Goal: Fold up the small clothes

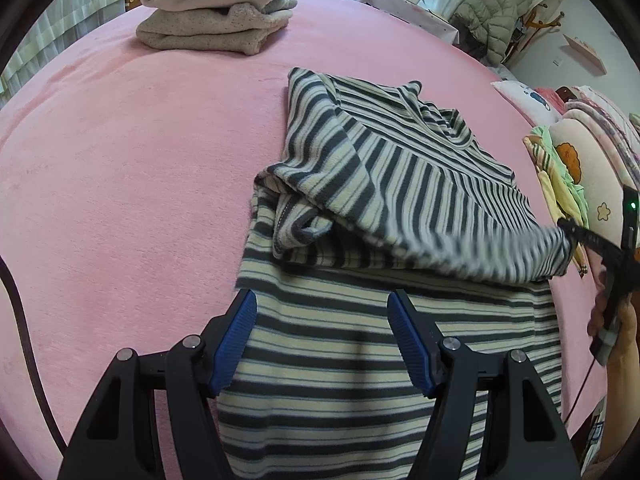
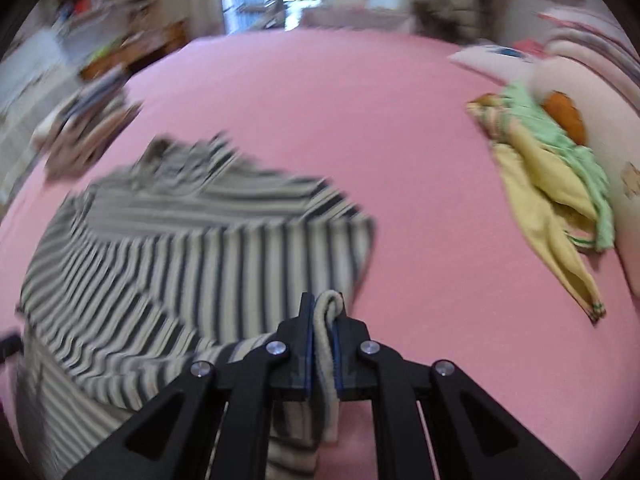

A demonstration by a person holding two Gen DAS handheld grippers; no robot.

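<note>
On the pink bed [image 1: 120, 200], one striped shirt [image 1: 380, 184] lies with its long axis running away from the left gripper [image 1: 322, 336], whose fingers are spread wide over the near hem, touching nothing that I can make out. At the shirt's right edge, the right gripper [image 2: 323, 344] has its fingers pressed onto a fold of shirt edge, lifted clear of the bed, so it seems better placed to carry that side across. Beyond the shirt sits one stack of folded clothes [image 1: 216, 8], and to its right one loose yellow-green heap [image 2: 552, 184].
</note>
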